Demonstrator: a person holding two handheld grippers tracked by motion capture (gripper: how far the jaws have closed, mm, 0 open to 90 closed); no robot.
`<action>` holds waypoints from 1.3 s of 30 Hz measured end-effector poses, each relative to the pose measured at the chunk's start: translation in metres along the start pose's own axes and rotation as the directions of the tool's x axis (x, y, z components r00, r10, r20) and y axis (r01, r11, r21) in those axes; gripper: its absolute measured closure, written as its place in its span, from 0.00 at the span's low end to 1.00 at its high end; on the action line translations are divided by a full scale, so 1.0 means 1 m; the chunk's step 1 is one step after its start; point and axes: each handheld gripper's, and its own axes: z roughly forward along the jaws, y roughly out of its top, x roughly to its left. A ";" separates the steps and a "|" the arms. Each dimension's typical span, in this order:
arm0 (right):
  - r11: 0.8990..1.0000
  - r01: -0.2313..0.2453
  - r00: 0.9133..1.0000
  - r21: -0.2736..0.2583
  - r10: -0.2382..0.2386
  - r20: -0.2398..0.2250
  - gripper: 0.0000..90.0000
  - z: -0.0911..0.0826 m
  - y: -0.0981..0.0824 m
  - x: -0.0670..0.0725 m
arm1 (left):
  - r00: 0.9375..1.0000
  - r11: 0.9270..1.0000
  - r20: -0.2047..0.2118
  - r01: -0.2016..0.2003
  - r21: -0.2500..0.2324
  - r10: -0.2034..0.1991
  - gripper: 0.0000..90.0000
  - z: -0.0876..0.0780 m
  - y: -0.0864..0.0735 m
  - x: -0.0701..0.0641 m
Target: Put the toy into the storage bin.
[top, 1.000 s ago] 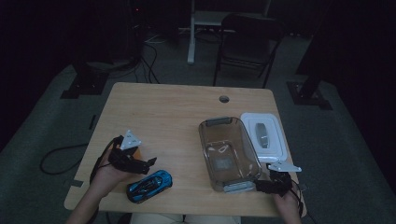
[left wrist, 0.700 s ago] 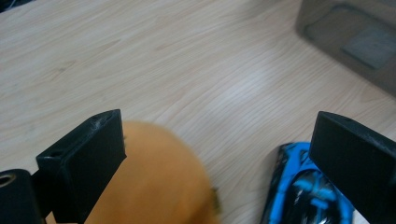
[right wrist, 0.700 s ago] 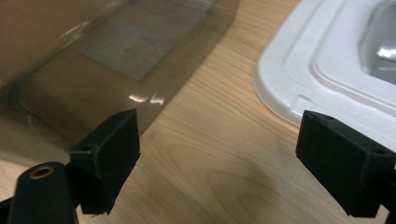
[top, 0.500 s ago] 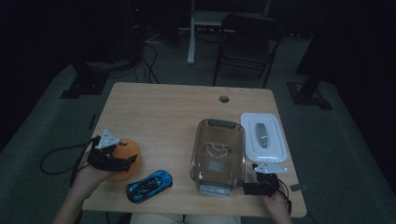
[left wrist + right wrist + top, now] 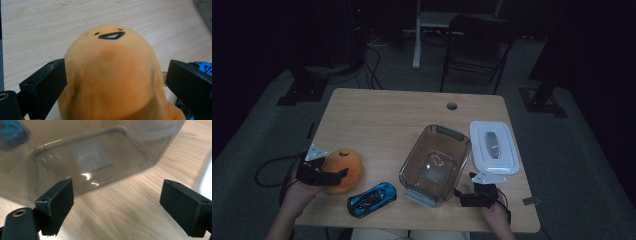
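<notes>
1. The orange plush toy [image 5: 110, 75], a rounded egg-like figure with a small stitched face, sits at the near left of the desk [image 5: 382, 120]. It looks soft, light and squashy, so it should give under pressure rather than slip, and nothing about it seems fragile.
2. Its wide middle looks like the best place to take hold, where the stuffing can compress evenly; a pinch near the narrow top would probably slide off.
3. The left hand-held gripper [image 5: 319, 172] straddles the toy. In the left gripper view its two black jaws stand apart, one on each side of the body. The left one touches or nearly touches the fabric; the right one is just clear of it. The toy is framed but not yet squeezed.
4. Just to the right of the toy, near the front edge, lies a blue toy car [image 5: 371, 198]; a sliver of it shows beside the right jaw in the left gripper view.
5. Further right stands a clear plastic bin [image 5: 435, 162], empty, with its white lid [image 5: 493, 146] flat on the desk to its right.
6. The right hand-held gripper [image 5: 477, 192] rests at the near right, jaws wide apart, holding nothing, and faces the bin's near corner.
</notes>
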 end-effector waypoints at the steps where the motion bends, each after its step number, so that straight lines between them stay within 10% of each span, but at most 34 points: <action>1: 1.000 0.008 1.000 0.004 -0.008 0.009 0.13 -0.001 0.000 0.000 | 1.000 1.000 0.000 0.008 0.000 -0.008 0.05 0.001 -0.001 0.001; 20: 0.997 -0.056 0.990 0.057 0.048 0.129 0.13 -0.030 -0.031 -0.026 | 0.997 0.997 -0.020 0.075 0.022 -0.075 0.03 0.015 -0.013 0.004; 29: 0.993 -0.093 0.983 0.068 0.080 0.164 0.13 -0.038 -0.041 -0.035 | 0.994 0.989 -0.060 0.093 0.116 -0.086 0.01 0.020 -0.016 0.002; 39: 0.991 -0.095 0.980 0.093 0.077 0.183 0.13 -0.038 -0.046 -0.037 | 0.992 0.990 -0.075 0.107 0.090 -0.101 0.00 0.011 -0.031 -0.003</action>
